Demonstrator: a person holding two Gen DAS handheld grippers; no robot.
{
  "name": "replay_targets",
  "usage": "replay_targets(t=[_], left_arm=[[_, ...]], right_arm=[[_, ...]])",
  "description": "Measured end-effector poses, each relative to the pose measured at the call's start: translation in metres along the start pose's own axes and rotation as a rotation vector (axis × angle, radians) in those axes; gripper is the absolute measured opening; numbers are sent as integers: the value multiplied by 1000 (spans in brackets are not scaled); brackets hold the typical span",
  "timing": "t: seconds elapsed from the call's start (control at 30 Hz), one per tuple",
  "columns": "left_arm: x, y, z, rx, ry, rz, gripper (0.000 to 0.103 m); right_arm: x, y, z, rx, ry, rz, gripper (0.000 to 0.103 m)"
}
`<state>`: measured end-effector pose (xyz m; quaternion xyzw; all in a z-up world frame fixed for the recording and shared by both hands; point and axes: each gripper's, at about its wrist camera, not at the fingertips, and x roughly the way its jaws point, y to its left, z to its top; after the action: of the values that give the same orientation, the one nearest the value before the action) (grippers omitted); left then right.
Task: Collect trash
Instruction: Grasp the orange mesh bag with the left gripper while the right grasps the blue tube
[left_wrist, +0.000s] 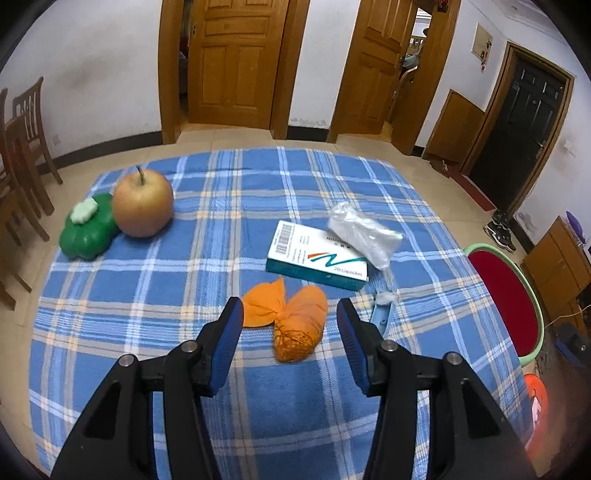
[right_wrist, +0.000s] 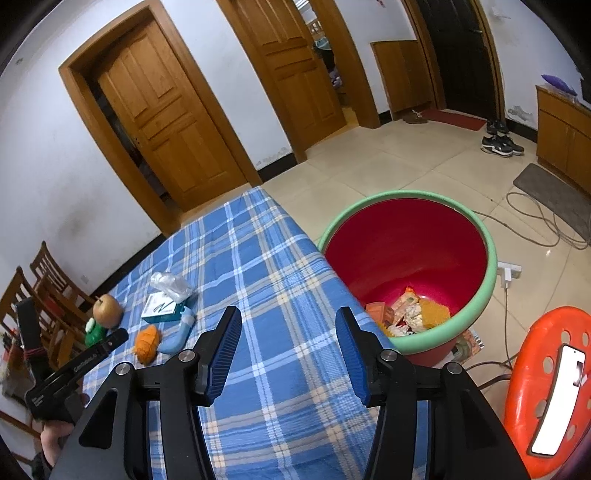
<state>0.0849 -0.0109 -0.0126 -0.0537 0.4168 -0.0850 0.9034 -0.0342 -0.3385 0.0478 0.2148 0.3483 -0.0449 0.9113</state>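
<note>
My left gripper (left_wrist: 290, 314) is open, its jaws either side of a crumpled orange net (left_wrist: 291, 325) on the blue plaid tablecloth (left_wrist: 184, 277). Behind it lie a white and teal capsule box (left_wrist: 314, 256), a clear plastic wrapper (left_wrist: 364, 232) and a light blue tube (left_wrist: 382, 314). My right gripper (right_wrist: 288, 332) is open and empty above the table's right part. The red bin with a green rim (right_wrist: 491, 280) stands on the floor beside the table, with several wrappers inside. The orange net (right_wrist: 147, 341), box (right_wrist: 160, 308) and wrapper (right_wrist: 170, 284) also show in the right wrist view.
An apple (left_wrist: 142, 205) and a green pumpkin toy (left_wrist: 88, 230) sit at the table's far left. Wooden chairs (left_wrist: 22, 147) stand left of the table. An orange stool (right_wrist: 546, 387) carries a phone (right_wrist: 557, 398). Cables and a power strip (right_wrist: 509, 271) lie on the floor.
</note>
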Motion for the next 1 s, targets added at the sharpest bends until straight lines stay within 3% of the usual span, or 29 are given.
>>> replay_targets(t=[0.43, 0.5, 0.63, 1.0], left_arm=[[35, 6, -13, -16, 52, -3, 54], [35, 9, -14, -31, 45, -19, 50], [35, 13, -15, -46, 27, -50, 31], [15, 30, -13, -103, -72, -1, 24]], right_arm=[[15, 34, -3, -90, 25, -23, 54], [19, 41, -4, -108, 27, -19, 54], [28, 55, -6, -135, 41, -5, 54], [69, 90, -14, -200, 109, 26, 54]])
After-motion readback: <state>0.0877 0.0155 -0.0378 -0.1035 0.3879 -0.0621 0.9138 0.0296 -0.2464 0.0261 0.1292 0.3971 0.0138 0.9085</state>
